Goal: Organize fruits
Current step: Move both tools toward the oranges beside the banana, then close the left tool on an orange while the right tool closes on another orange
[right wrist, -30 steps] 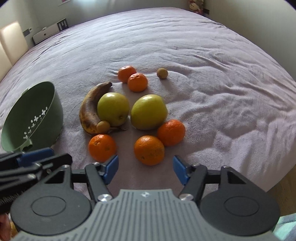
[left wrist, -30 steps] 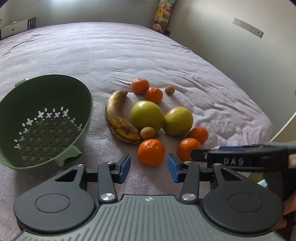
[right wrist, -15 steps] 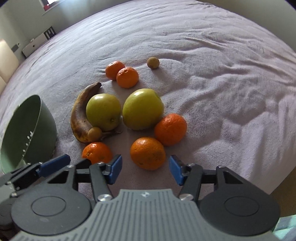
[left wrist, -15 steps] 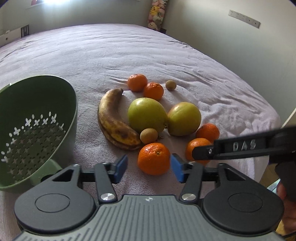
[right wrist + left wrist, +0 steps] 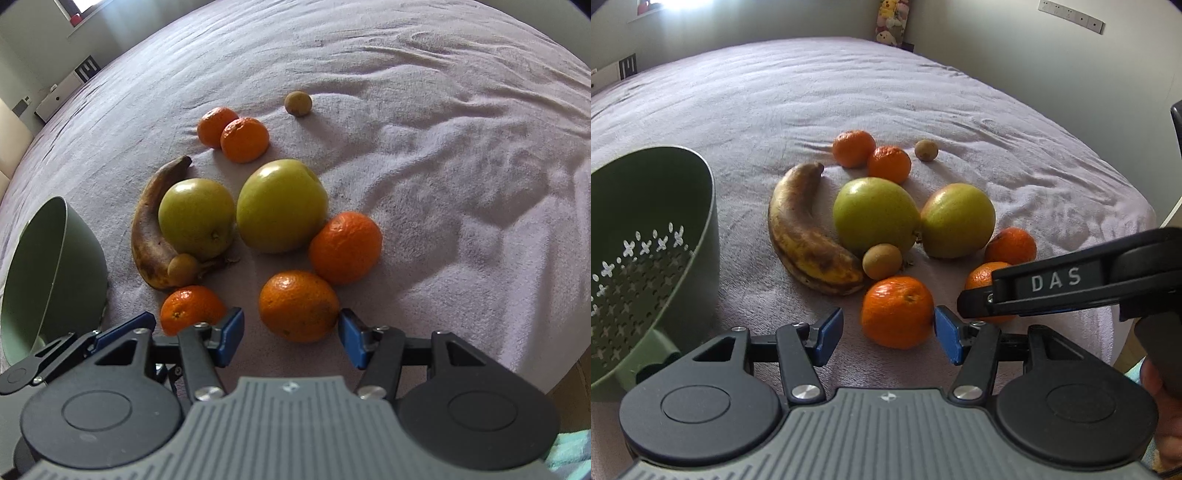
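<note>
Left tongs (image 5: 888,334) wide open, straddling near mandarin (image 5: 897,312) on bed (image 5: 849,92); right pad touching or just beside peel, left pad apart. Right tongs (image 5: 291,334) wide open around second mandarin (image 5: 298,305), nothing gripped. Green colander (image 5: 646,236) at left, apart from fruit. Browned banana (image 5: 809,240) curves beside two green apples (image 5: 875,216).

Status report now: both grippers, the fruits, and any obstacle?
Left gripper open, at near tangerine. Right gripper open, at second tangerine. Green colander holds no fruit. Nothing in the way.
</note>
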Available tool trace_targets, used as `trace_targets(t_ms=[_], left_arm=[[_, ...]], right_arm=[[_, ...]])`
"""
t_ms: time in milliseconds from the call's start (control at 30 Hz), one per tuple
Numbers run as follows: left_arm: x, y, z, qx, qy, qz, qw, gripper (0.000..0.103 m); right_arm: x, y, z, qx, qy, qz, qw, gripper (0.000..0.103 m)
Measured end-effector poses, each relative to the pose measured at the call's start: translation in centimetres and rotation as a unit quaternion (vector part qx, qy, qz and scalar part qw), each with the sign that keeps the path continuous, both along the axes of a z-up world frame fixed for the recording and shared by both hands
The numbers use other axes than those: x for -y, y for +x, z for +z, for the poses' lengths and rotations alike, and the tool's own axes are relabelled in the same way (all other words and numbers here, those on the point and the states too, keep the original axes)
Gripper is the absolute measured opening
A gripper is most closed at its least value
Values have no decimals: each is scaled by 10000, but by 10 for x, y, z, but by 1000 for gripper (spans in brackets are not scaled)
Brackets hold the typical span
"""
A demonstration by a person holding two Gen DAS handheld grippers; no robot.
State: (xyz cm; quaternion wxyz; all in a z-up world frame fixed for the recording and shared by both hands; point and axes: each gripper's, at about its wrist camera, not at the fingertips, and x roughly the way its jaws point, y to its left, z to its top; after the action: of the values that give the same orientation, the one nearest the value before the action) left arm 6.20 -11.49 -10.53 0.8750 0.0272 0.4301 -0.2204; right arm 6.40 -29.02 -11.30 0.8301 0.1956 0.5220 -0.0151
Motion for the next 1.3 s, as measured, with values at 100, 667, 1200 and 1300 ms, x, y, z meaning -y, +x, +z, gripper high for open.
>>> trace_targets(t_ms=[100,667,1200,1300], left_arm=[[2,0,-1,-4,-4,-47,10000,67],[1,5,-3,-251,-136,-21,9996,50],[-12,-6,20,-352,-167,247,9989,49],[-16,-10,25,-353,-204,308,9987,48]], right_arm=[[1,2,-4,-83,-22,-34,10000,47],[-1,-1,-1,-93,-94,39,9999,44],[-10,-8,15,141,-58,256,9996,41],[-11,-9,17,169,-57,308,9994,41]])
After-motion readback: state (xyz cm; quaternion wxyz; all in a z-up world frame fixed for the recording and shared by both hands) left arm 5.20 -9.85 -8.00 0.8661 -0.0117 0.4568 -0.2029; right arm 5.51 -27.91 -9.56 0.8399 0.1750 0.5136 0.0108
